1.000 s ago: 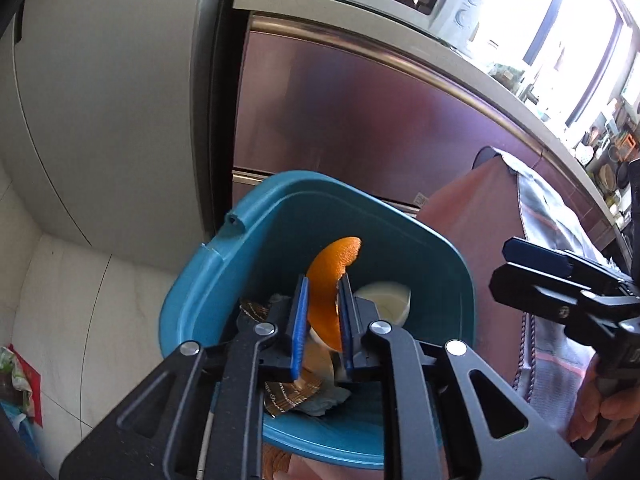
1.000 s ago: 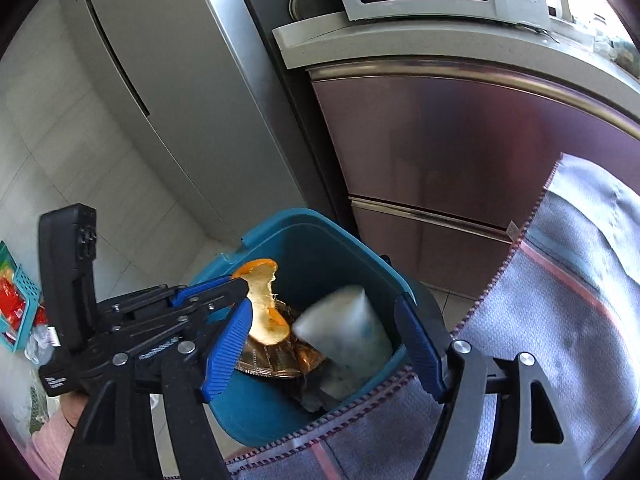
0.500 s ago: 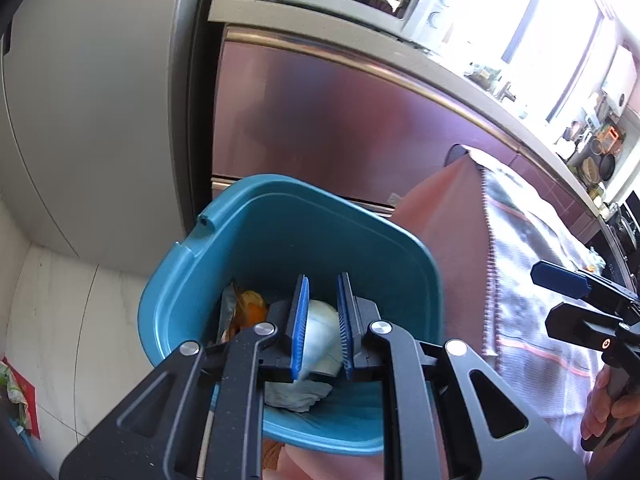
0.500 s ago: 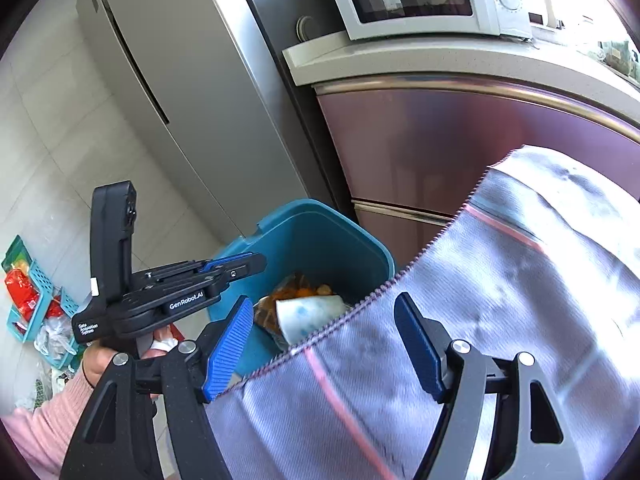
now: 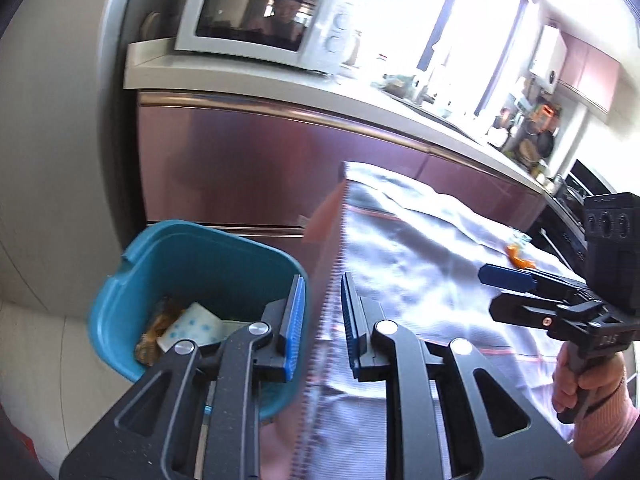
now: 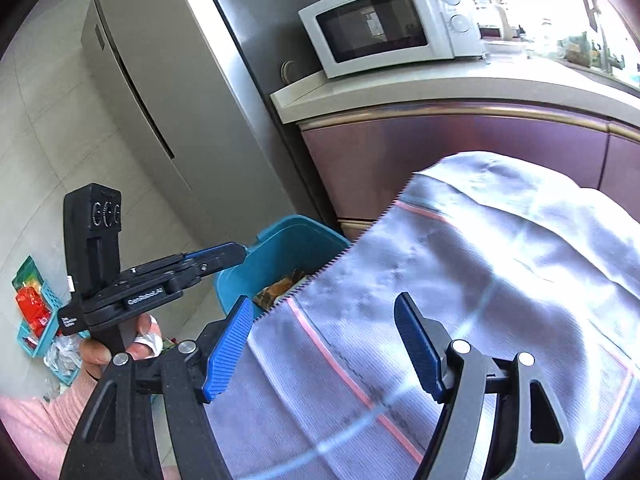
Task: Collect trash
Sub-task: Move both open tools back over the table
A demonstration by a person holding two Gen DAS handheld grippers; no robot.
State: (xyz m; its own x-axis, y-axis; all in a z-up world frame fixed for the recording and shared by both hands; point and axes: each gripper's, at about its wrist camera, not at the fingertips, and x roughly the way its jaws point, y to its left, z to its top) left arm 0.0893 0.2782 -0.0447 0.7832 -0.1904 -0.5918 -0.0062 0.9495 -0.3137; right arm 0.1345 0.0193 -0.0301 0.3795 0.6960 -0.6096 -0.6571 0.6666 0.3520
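Note:
A teal bin (image 5: 192, 256) stands on the floor beside the cloth-covered table (image 5: 420, 272); it holds a white cup with blue dots (image 5: 192, 326) and brown and orange scraps (image 5: 154, 334). My left gripper (image 5: 320, 320) hovers over the table's edge next to the bin, its jaws opening with nothing between them. My right gripper (image 6: 324, 344) stands open and empty above the cloth (image 6: 480, 272), with the left gripper (image 6: 224, 256) to its left near the bin (image 6: 288, 240). A small orange peel piece (image 5: 518, 260) lies on the far part of the cloth, beyond the right gripper (image 5: 494, 290).
A white microwave (image 6: 392, 24) sits on the counter over maroon cabinets (image 5: 260, 160), and a steel fridge (image 6: 160, 100) stands to the left. A turquoise basket with red packets (image 6: 36, 312) lies on the tiled floor. Kitchen clutter lines the counter by the window.
The left gripper let go of the orange peel, which now lies in the bin, and its jaws have widened. Both grippers rose and drew back from the bin to over the cloth.

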